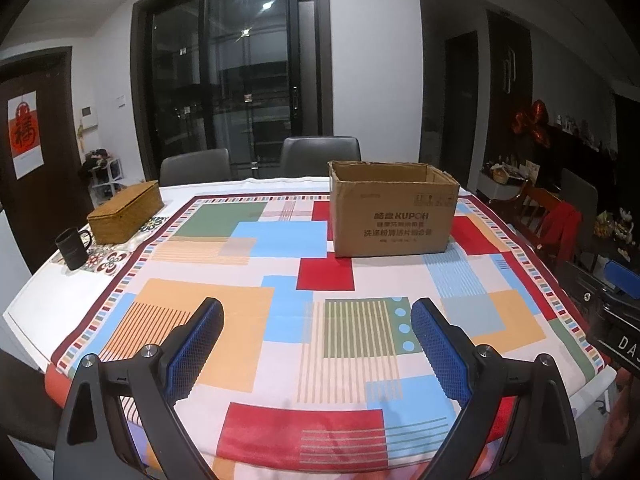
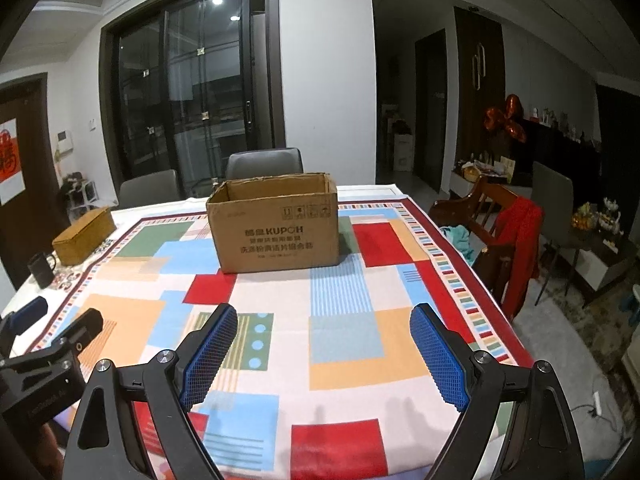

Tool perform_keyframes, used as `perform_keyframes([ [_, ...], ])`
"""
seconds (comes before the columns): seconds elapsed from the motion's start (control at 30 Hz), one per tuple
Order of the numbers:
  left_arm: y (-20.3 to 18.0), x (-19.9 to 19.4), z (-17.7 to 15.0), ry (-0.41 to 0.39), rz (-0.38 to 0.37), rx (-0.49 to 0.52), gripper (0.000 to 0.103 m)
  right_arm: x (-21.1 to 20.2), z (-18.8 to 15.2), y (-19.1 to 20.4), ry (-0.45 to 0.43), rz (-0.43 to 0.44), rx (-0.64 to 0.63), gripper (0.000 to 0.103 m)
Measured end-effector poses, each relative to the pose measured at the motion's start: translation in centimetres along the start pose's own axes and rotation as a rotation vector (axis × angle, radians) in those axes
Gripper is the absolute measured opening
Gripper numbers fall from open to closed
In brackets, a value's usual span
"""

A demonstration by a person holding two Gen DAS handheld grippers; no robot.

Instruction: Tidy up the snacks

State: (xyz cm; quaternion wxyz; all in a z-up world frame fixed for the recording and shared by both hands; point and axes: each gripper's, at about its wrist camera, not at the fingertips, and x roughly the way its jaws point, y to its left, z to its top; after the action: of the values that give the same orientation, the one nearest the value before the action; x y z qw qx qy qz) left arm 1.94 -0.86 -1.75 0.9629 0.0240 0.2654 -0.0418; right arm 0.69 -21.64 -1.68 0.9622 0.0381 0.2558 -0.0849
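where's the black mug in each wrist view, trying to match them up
Left wrist view: the black mug stands at the left edge, on the table's near-left side, just in front of the woven box.
Right wrist view: the black mug is at the far left edge, again in front of the woven box.
Shared landmark: the open cardboard box, to the mug's right in both.

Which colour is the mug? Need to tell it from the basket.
Black mug, beside the tan woven basket; clearest in the left wrist view.
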Motion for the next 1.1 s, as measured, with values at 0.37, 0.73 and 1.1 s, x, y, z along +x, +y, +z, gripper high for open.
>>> perform_keyframes([
  [0.37,0.6,-1.4,-0.5,-0.017,-0.002,-0.023,0.096,-1.8,-0.5,0.0,-0.033,-0.007,0.002,0.089],
  [0.73,0.7,-1.9,-0.6,-0.024,-0.002,-0.025,0.096,-2.1,-0.5,-0.1,-0.035,-0.005,0.005,0.089],
  [1.1,0.5,-2.2,-0.4,-0.025,-0.002,-0.020,0.096,-2.3,-0.3,0.0,-0.035,0.001,0.012,0.089],
])
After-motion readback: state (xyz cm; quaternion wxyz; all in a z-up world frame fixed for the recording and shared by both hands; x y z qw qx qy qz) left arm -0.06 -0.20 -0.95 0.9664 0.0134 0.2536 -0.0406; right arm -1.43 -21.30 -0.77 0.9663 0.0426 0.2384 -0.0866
